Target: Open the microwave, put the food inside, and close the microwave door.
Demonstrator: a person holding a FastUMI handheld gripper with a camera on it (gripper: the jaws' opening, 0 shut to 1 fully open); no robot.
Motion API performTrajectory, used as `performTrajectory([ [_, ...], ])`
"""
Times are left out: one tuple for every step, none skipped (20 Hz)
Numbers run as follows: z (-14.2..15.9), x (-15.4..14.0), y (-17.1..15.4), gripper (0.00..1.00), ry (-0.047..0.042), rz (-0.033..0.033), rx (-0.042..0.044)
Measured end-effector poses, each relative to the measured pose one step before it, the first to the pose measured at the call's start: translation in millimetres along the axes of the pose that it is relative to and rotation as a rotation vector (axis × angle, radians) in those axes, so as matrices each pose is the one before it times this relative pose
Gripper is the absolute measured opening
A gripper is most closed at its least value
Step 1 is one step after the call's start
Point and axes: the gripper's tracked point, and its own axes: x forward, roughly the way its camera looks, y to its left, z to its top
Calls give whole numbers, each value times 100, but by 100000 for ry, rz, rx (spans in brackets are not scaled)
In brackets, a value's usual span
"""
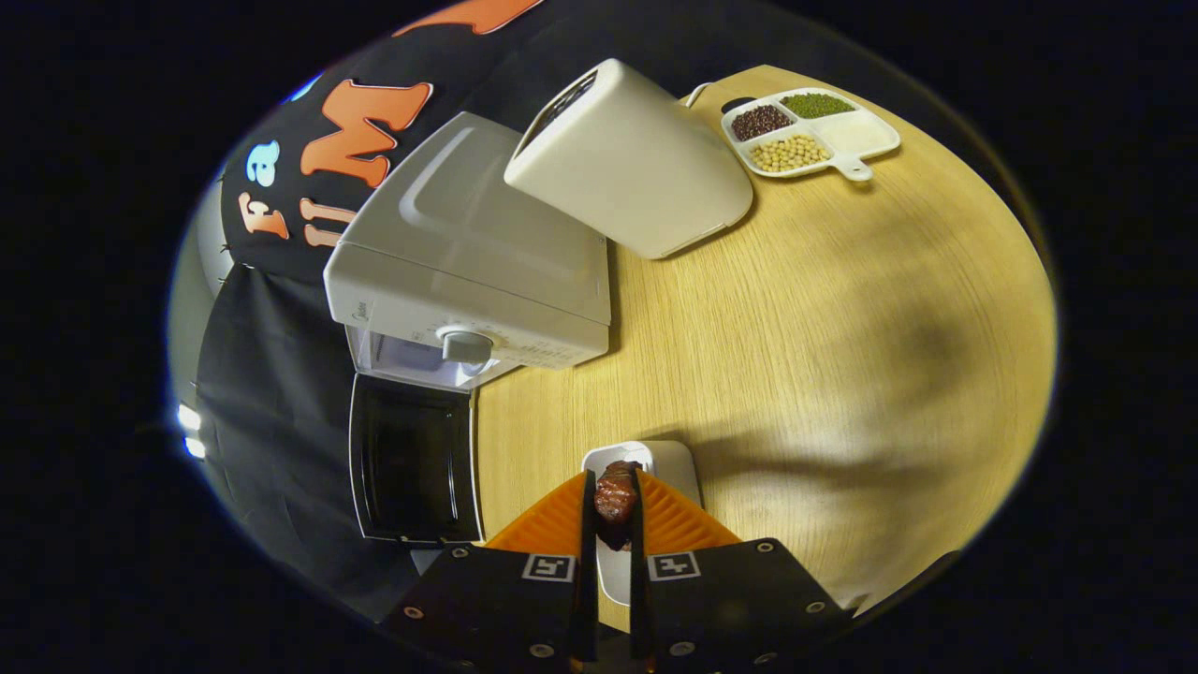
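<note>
My gripper is shut on a piece of dark reddish-brown food, which sits squeezed between both fingers. Directly beneath it lies a small white plate on the wooden table. Beyond the fingers and to their left stands the white microwave. Its dark glass door hangs fully open, and the pale cavity shows behind the control knob.
A tall white appliance stands beside the microwave at the back. Further back rests a white divided tray holding dark, green and yellow beans. Black cloth forms the booth wall behind the microwave.
</note>
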Motion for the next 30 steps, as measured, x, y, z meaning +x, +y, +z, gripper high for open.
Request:
performTrajectory([
  [-28,-505,307,14,-1786,-696,-512],
  [173,-490,277,14,-2868,-619,237],
  [229,-324,340,14,-3250,-556,716],
  [501,-488,326,14,-3841,-475,1415],
  [375,-550,477,14,-4212,-413,1368],
  [419,-571,708,13,-4343,52,925],
  [162,-652,909,13,-3818,-148,793],
  [-38,-446,809,14,-2932,-837,619],
  [-258,-686,926,14,-3321,-420,199],
  [-195,-386,1160,14,-3074,115,509],
  [-206,-408,1435,14,-2968,792,868],
  [-298,-298,1332,14,-3013,916,1191],
  [-442,-81,1260,14,-2715,992,1282],
  [-450,-24,1146,14,-2615,784,1034],
  [-723,117,1306,13,-2138,539,834],
  [-833,185,1046,14,-1704,229,273],
  [-866,358,790,13,-1040,-410,179],
  [-866,371,592,14,-561,-543,439],
  [-809,414,766,14,-776,-154,492],
  [-621,621,820,13,-1416,299,744],
  [-545,523,828,14,-1766,951,467],
  [-409,675,821,14,-2695,560,649],
  [-478,556,711,14,-2301,634,73],
  [-555,664,657,13,-2024,378,678],
  [-547,652,608,13,-1846,357,1152],
  [-507,698,719,14,-1622,529,1347],
  [-713,675,753,14,-1171,609,960],
  [-594,833,610,14,-884,357,1202],
  [-689,767,765,14,-832,734,1556],
  [-431,940,820,14,-1184,868,2105],
])
